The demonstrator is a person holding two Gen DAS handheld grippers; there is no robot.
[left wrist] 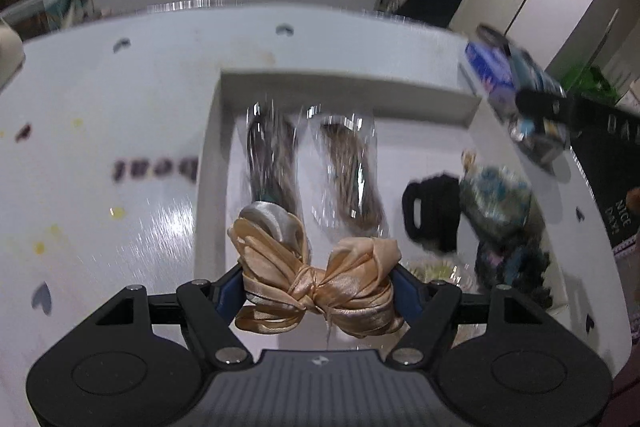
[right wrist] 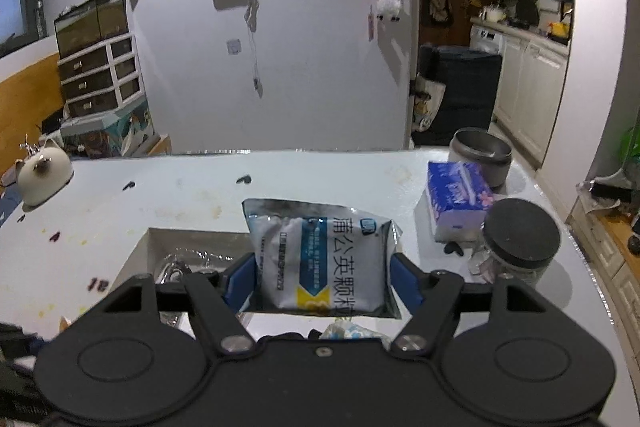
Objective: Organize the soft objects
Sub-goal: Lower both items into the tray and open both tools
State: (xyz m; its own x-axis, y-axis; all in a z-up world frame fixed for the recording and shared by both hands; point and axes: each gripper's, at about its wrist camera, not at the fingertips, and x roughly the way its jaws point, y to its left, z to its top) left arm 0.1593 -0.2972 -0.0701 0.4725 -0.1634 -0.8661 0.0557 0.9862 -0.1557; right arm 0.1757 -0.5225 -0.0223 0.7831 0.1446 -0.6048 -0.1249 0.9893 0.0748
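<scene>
Satin ribbon bow (left wrist: 316,279), peach-gold, pinched between my left gripper (left wrist: 318,291) pads, hanging above the white tray (left wrist: 348,87). Below it, two clear-wrapped cord bundles (left wrist: 312,171) lie side by side; black scrunchie (left wrist: 432,215) to their right. My right gripper (right wrist: 322,283) clamps a silver-blue granule sachet (right wrist: 320,259) upright over the tray's near edge. Blue tissue pack (right wrist: 456,195) and black-lidded jar (right wrist: 520,239) beyond.

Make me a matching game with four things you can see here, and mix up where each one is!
Things:
1. satin bow
2. medicine pouch
3. tissue pack
4. black scrunchie

Places:
A. lying inside the white tray
B. between the left hand-held gripper's fingers
C. on the table beside a metal pot
D. between the right hand-held gripper's fingers

Pairs: 1-B, 2-D, 3-C, 4-A
</scene>
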